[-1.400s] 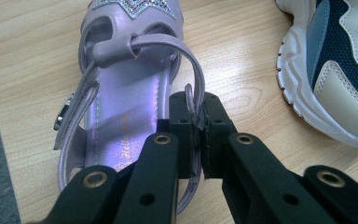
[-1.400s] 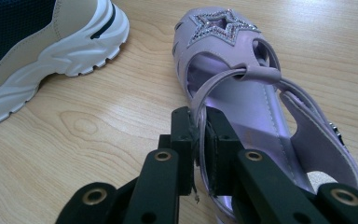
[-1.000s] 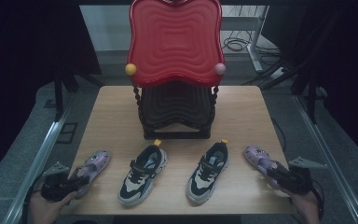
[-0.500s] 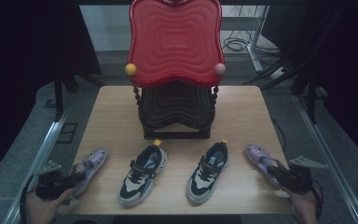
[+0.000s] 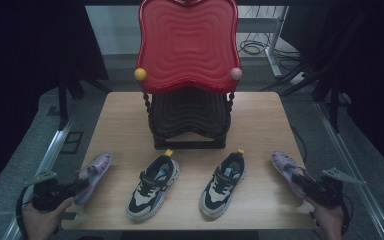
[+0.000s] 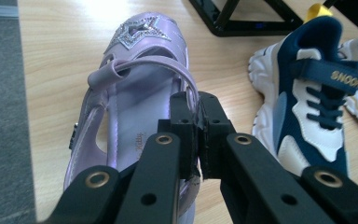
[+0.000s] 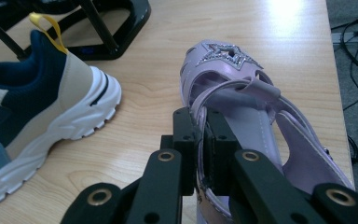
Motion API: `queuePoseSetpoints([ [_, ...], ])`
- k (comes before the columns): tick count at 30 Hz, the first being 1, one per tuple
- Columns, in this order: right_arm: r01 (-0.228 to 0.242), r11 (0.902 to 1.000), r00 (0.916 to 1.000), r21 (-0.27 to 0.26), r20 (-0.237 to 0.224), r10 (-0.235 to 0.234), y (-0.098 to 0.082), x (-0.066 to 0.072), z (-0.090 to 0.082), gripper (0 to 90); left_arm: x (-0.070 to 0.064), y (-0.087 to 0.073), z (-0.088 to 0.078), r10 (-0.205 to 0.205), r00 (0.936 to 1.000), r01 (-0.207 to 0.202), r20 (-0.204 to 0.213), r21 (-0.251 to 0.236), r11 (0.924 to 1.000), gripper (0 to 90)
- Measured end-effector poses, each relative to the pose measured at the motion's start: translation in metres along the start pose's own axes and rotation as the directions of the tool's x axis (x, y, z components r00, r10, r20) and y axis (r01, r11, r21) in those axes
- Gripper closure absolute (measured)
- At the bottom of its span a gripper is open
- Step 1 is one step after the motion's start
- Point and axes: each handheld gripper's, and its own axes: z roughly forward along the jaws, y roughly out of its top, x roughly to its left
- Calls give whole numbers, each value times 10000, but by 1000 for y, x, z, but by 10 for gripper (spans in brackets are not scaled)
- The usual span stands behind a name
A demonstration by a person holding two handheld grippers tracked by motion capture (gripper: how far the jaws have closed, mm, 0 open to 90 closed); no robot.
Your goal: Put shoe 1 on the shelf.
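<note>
High view has me clamping both purple sandals: left gripper (image 5: 72,186) pinches the left sandal (image 5: 94,172) at the table's (image 5: 260,115) near-left edge, right gripper (image 5: 307,182) the right sandal (image 5: 286,169) near-right. Each sandal's length runs away from its gripper, toes toward the red rack (image 5: 187,75). Gripper views show jaws nipping the inner side walls, the sneakers (image 5: 152,187) between.

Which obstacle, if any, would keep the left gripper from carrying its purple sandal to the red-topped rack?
Probably none. The left gripper is shut on the left purple sandal, and bare table lies between it and the rack; the left sneaker sits off to the side.
</note>
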Motion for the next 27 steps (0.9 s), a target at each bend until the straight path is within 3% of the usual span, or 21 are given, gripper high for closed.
queuePoseSetpoints([
  [14,38,9981,9991,-619,-421,-64,11,14,-6,849,-20,25,6,142,9982,-87,589,-925,9957,864],
  [27,76,9944,9965,-1051,-824,-164,20,26,-9,849,-36,41,13,427,9951,-315,894,-1228,9919,864],
])
